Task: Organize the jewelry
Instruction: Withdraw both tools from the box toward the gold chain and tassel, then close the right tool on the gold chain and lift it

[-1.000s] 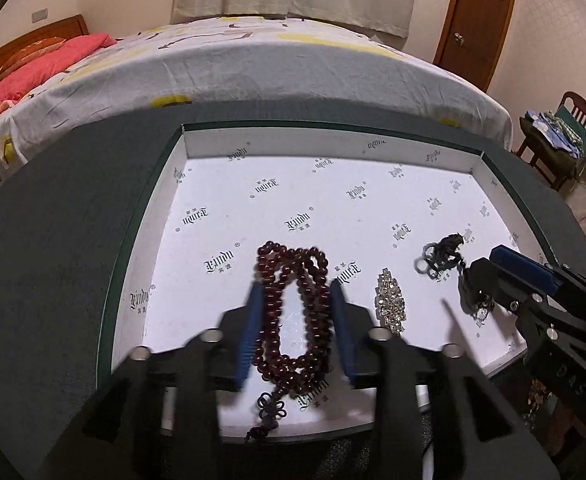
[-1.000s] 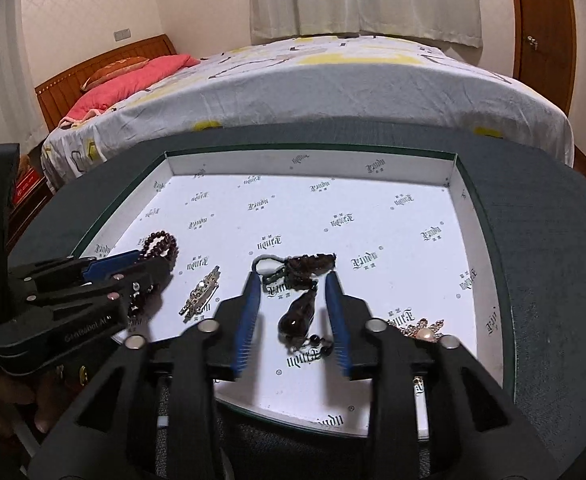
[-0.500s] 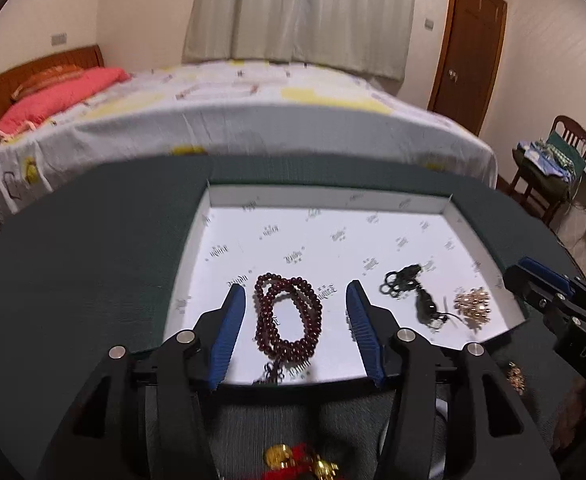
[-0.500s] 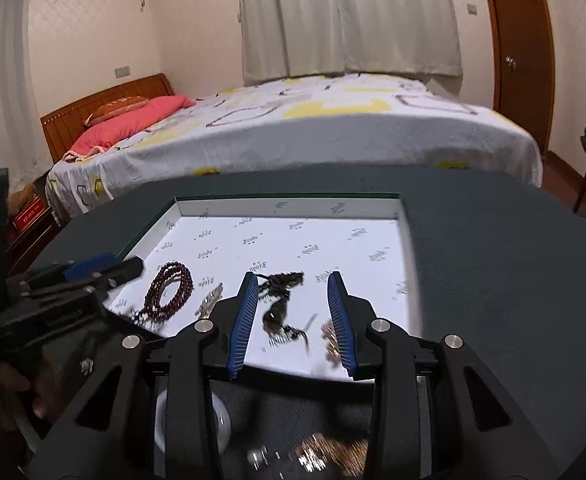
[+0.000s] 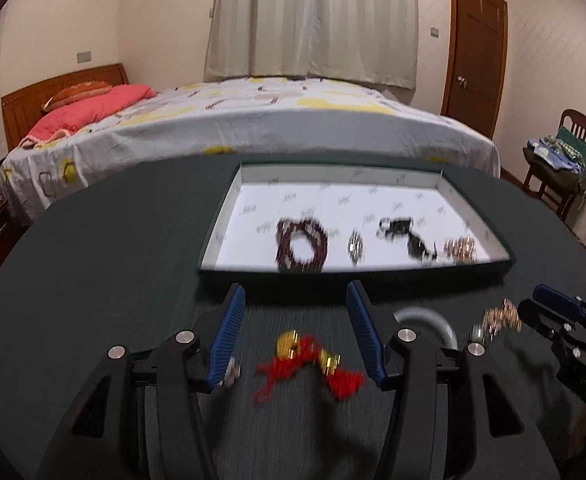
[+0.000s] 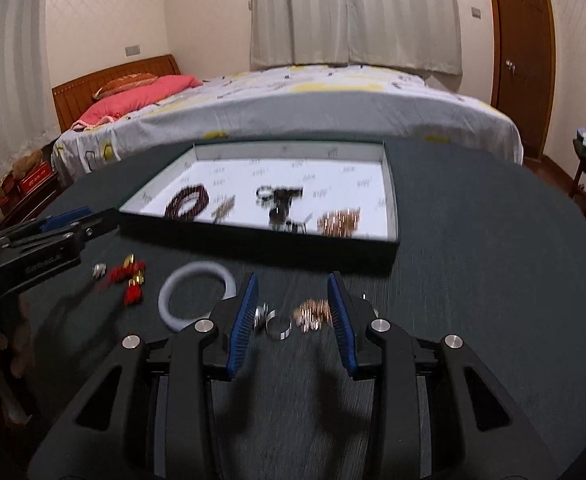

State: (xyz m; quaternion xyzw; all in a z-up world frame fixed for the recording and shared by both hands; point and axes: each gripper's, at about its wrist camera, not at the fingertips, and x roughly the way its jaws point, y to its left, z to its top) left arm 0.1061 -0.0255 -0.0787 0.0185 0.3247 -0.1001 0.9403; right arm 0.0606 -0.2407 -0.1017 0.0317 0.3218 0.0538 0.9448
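Note:
A shallow white-lined box [image 5: 445, 192] [image 6: 389, 184] on the dark round table holds a dark red bead string [image 5: 302, 243] [image 6: 187, 202], a silver piece [image 5: 356, 246], a black pendant [image 5: 407, 236] [image 6: 279, 200] and a gold piece [image 5: 460, 249] [image 6: 339, 222]. On the table in front of the box lie red tasselled earrings [image 5: 309, 364] [image 6: 129, 276], a pale bangle [image 6: 195, 294], silver rings [image 6: 273, 322] and a gold chain piece [image 6: 313, 314]. My left gripper [image 5: 297, 332] is open above the earrings. My right gripper [image 6: 291, 318] is open around the rings and gold piece.
A bed [image 5: 253, 120] with a pink pillow stands behind the table. A wooden door [image 5: 475, 56] and a chair [image 5: 573, 148] with clothes are at the right. The table's dark surface [image 6: 493, 260] stretches to the right of the box.
Both grippers have pulled back out of the box toward the table's near side and stayed open. The loose jewelry in front of the box has come into view.

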